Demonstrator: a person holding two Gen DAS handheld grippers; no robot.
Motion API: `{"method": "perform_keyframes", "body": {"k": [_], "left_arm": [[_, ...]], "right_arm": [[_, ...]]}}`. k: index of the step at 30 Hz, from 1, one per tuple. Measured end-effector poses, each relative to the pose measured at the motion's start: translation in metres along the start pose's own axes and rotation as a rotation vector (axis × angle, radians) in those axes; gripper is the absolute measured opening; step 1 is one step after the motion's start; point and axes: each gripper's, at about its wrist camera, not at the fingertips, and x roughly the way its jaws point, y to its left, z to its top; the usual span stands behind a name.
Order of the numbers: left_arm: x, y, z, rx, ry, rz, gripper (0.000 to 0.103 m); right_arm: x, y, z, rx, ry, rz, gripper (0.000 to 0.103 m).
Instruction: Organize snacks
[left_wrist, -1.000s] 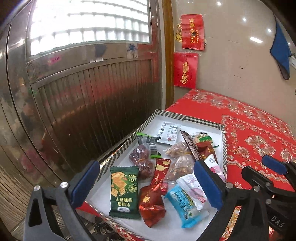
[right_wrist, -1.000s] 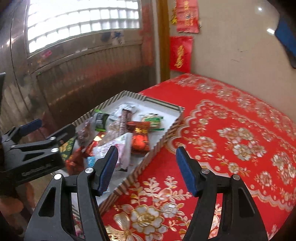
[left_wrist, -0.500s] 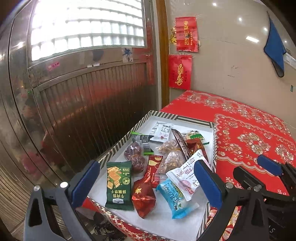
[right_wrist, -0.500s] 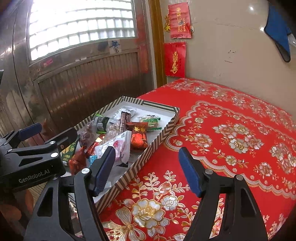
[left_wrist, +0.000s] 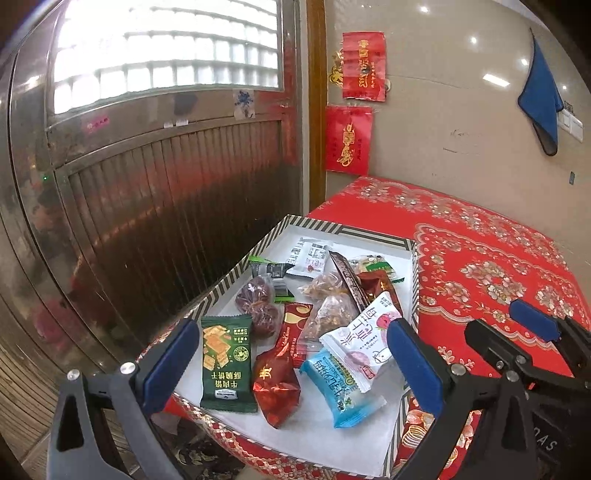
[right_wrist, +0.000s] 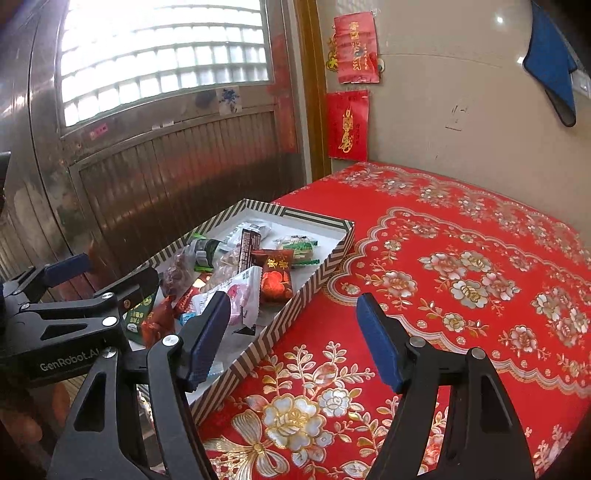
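Between the blue pads of the left gripper (left_wrist: 291, 363) nothing is held; its jaws stand wide above the near end of the striped tray (left_wrist: 373, 233), framing a green biscuit packet (left_wrist: 227, 363), a dark red wrapped sweet (left_wrist: 275, 384) and a light blue packet (left_wrist: 340, 387). Jaws of the right gripper (right_wrist: 291, 338) are likewise parted and empty, over the red floral cloth (right_wrist: 461, 280) just beside the tray. The snacks lie heaped and overlapping, so a closing grip would likely pinch two wrappers at once or slip off glossy film. The tray sits at the table's edge; a nudge could tip it off.
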Motion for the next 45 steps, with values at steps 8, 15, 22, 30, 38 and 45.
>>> {"method": "perform_keyframes", "body": {"k": [8, 15, 22, 30, 38, 45], "left_arm": [[0.004, 0.007, -0.004, -0.016, 0.002, 0.012, 0.103], [0.004, 0.005, -0.009, 0.041, -0.016, 0.095, 0.103], [0.008, 0.009, -0.010, 0.030, -0.002, 0.098, 0.103], [0.007, 0.008, -0.011, 0.033, -0.004, 0.087, 0.103], [0.005, 0.009, -0.010, 0.030, -0.008, 0.083, 0.103], [0.006, 0.009, -0.010, 0.028, -0.008, 0.082, 0.103]], "right_arm": [[0.004, 0.001, -0.002, -0.002, 0.012, -0.005, 0.071], [0.009, 0.005, -0.002, -0.007, 0.025, -0.001, 0.071], [0.013, 0.008, -0.003, -0.011, 0.035, -0.002, 0.071], [0.016, 0.011, -0.003, -0.015, 0.043, -0.003, 0.071], [0.016, 0.013, -0.004, -0.017, 0.048, 0.002, 0.071], [0.018, 0.014, -0.005, -0.028, 0.057, 0.006, 0.071]]}}
